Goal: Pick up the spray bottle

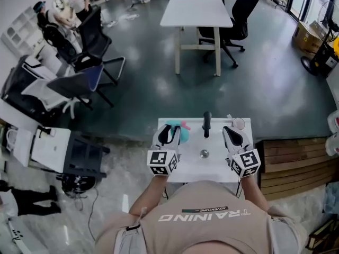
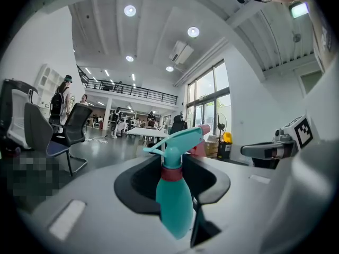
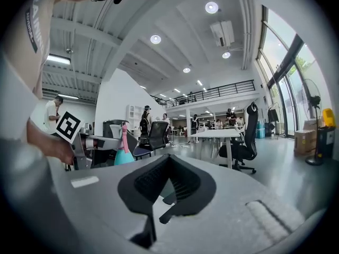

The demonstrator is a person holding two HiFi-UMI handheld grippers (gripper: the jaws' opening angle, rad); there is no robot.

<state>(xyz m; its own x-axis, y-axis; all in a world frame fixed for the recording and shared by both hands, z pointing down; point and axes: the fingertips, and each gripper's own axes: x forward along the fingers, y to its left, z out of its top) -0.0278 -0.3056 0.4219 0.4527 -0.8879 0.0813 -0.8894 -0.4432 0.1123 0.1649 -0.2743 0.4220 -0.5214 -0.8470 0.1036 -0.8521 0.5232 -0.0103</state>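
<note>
The teal spray bottle (image 1: 181, 129) with a red collar and a pink nozzle tip stands upright between the jaws of my left gripper (image 1: 170, 135), above the far left part of the small white table (image 1: 214, 167). In the left gripper view the bottle (image 2: 175, 202) fills the gap of the left gripper (image 2: 176, 169), pads pressed on its body, trigger head pointing right. My right gripper (image 1: 232, 135) hovers over the table's right side with nothing in it. In its own view the right gripper (image 3: 169, 174) has its pads met, and the bottle (image 3: 123, 153) shows at the left.
On the table lie a black upright object (image 1: 207, 124), a small round metal piece (image 1: 204, 153) and a white cup (image 1: 238, 123). Wooden planks (image 1: 296, 163) lie to the right, a black cart (image 1: 85, 157) to the left, office chairs (image 1: 79, 83) and a white desk (image 1: 196, 7) beyond.
</note>
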